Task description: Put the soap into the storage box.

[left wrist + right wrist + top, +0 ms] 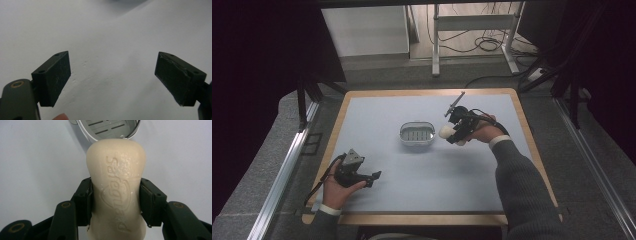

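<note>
Table: wood-edged top (343, 107) covered by a pale blue-grey mat (422, 170).
Floor: grey carpet (267, 150); metal rails (287, 165) along both sides.
Background: white cabinet (364, 30); white metal frame (474, 22); black cables (484, 45).
Sides: dark curtains (257, 50).

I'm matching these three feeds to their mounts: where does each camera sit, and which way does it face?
High view: above the person's side of the table, looking forward and down; both sleeved forearms, left gripper and right gripper show.
Left gripper view: rides the left gripper, facing the bare mat; its open jaws and a fingertip show.
Right gripper view: rides the right gripper, facing the soap bar it clamps.
Shared: the high and right gripper views both show the soap bar and the soap dish.
</note>
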Motion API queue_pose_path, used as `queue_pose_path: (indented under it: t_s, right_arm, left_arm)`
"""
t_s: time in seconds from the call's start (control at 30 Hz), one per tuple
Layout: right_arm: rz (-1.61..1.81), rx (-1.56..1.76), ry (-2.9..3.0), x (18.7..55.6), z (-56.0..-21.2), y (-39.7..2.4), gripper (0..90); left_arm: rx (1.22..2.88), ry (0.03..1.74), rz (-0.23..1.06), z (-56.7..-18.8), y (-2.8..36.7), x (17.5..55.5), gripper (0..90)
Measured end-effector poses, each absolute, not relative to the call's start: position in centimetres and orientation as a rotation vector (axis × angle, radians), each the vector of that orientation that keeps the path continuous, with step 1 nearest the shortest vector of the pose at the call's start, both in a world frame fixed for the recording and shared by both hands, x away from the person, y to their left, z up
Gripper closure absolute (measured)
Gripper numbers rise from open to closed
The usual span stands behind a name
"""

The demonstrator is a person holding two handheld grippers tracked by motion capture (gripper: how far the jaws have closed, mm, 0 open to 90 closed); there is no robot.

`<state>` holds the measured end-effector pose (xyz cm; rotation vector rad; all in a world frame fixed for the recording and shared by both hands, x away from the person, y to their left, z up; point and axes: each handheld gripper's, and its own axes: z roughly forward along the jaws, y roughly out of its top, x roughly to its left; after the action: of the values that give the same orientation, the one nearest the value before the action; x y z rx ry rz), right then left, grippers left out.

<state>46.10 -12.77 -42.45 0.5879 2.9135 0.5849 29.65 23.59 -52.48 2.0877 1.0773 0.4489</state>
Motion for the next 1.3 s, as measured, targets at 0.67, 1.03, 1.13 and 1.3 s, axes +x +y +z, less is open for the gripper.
queue_pose_path:
  t_s: [0.67,1.03,1.13,1.3]
  right_arm:
    - [0.6,0.58,2.908,47.3,-42.2,-11.4,49.1]
    - [0.612,0.544,2.925,47.8,-42.2,-9.9,49.1]
    - [0.617,0.54,2.929,48.0,-42.4,-9.4,49.1]
    - [0.612,0.513,2.945,48.3,-42.6,-8.5,49.1]
  left_arm:
    - [2.091,1.079,0.439,-52.6,23.5,29.7,13.8]
    - [2.093,1.076,0.438,-52.6,23.5,29.7,13.8]
    - [2.096,1.076,0.438,-52.6,23.5,29.7,13.8]
    - [2.097,1.074,0.435,-52.7,23.5,29.7,13.8]
